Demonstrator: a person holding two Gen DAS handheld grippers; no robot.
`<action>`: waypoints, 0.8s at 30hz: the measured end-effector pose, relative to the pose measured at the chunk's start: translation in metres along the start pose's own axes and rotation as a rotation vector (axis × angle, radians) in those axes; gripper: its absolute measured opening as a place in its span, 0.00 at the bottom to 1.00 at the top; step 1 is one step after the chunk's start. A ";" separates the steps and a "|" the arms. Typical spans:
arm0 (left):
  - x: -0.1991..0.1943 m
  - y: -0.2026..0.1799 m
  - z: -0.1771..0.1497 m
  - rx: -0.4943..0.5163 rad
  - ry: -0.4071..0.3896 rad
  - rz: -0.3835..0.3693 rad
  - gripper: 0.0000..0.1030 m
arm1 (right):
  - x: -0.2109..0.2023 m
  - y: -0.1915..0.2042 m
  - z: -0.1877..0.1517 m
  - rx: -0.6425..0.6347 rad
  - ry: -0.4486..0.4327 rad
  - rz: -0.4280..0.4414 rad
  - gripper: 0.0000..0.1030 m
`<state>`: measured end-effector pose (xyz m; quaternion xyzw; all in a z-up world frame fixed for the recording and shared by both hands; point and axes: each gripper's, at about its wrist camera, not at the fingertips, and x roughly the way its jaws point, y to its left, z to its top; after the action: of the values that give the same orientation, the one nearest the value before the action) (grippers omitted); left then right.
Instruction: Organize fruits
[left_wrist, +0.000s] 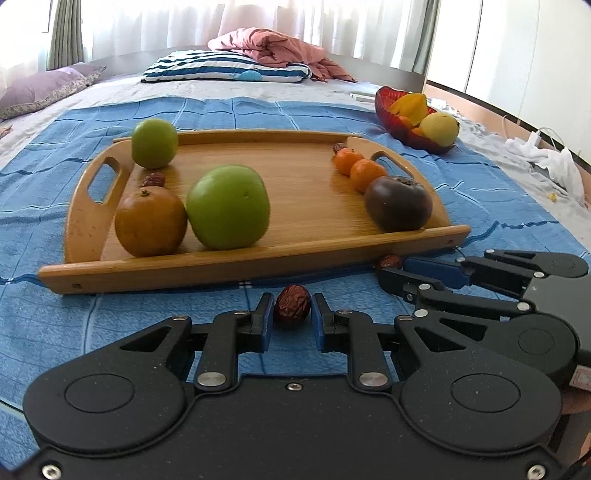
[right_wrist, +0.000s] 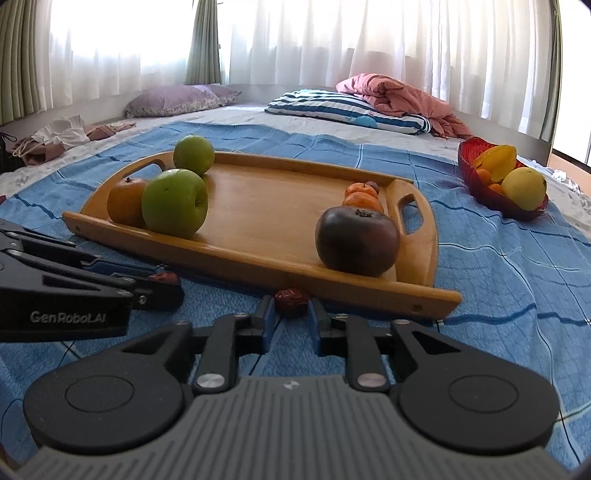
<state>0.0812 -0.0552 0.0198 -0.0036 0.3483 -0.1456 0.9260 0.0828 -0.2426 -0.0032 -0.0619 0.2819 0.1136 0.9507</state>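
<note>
A small wrinkled red date (left_wrist: 292, 305) lies on the blue checked blanket (left_wrist: 184, 332), just in front of the near rim of a wooden tray (left_wrist: 236, 258). The left gripper (left_wrist: 292, 314) is pinching this date, its two blue pads pressed against either side.

A second red date (right_wrist: 291, 300) lies on the blanket to the right of the first, also close to the tray's near rim. The right gripper (right_wrist: 291, 315) has it between its fingertips, but the jaws stand slightly apart; whether the pads touch the fruit cannot be told.

On the tray, the left end holds a large green apple (left_wrist: 228, 210) touching an orange-brown round fruit (left_wrist: 149, 221), with a smaller green fruit (left_wrist: 154, 142) behind them and another date (left_wrist: 153, 180) between. The right end holds a dark purple-brown persimmon (left_wrist: 398, 203), with two small mandarins (left_wrist: 358, 168) lined up behind it.

Well to the right on the blanket is a red bowl (left_wrist: 384, 101) holding a yellow star fruit (left_wrist: 410, 105), a yellow round fruit (left_wrist: 439, 128) and small orange fruits. Behind are a striped pillow (left_wrist: 225, 68), a pink quilt (left_wrist: 273, 46), a purple pillow (left_wrist: 40, 88) and white curtains (left_wrist: 221, 18).
</note>
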 end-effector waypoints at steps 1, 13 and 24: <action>0.000 0.001 0.000 0.003 -0.002 0.005 0.22 | 0.002 0.001 0.001 -0.003 0.004 -0.002 0.42; -0.010 0.023 -0.007 0.037 -0.010 0.097 0.39 | 0.009 0.000 0.001 0.016 0.009 -0.012 0.43; -0.027 0.044 -0.017 0.033 -0.002 0.136 0.45 | 0.006 0.000 -0.004 0.022 -0.013 -0.023 0.46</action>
<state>0.0629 -0.0045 0.0199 0.0351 0.3444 -0.0880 0.9340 0.0853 -0.2422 -0.0102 -0.0542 0.2764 0.0998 0.9543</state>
